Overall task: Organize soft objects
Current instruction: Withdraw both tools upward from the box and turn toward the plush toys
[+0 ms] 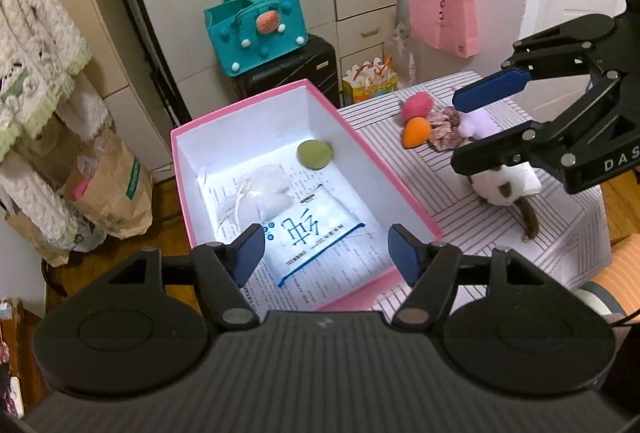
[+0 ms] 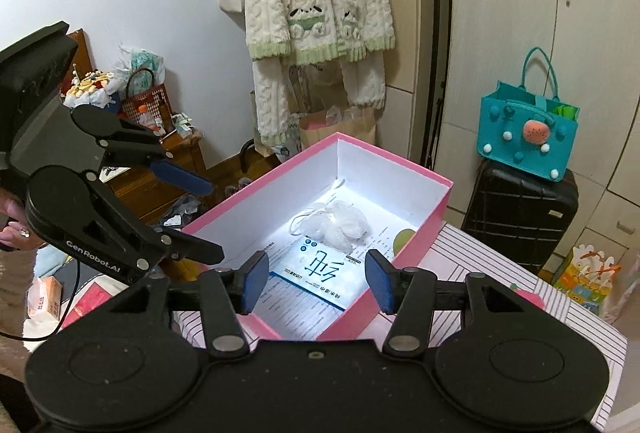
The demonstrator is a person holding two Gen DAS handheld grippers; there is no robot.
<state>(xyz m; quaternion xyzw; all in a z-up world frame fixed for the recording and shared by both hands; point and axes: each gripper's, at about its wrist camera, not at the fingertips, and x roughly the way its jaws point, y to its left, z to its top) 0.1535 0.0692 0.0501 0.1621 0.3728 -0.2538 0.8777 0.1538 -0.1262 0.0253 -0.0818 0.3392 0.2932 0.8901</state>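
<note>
A pink box (image 1: 348,129) with a white inside stands on the striped table; it also shows in the right wrist view (image 2: 440,181). In it lie a white mesh pouch (image 1: 264,193), a blue-and-white packet (image 1: 316,237) and a green round puff (image 1: 315,153). My left gripper (image 1: 326,253) is open and empty above the box's near end. My right gripper (image 1: 480,129) is open and empty above the table's soft things: a pink ball (image 1: 416,105), an orange carrot (image 1: 416,133), a patterned scrunchie (image 1: 444,125) and a white-and-brown plush (image 1: 504,189).
The striped tablecloth (image 1: 560,225) covers the table right of the box. A teal felt bag (image 1: 256,21) sits on a black suitcase (image 1: 304,69) behind. A pink bag (image 1: 444,17) hangs on the wall. Paper bags (image 1: 116,185) stand on the floor at left.
</note>
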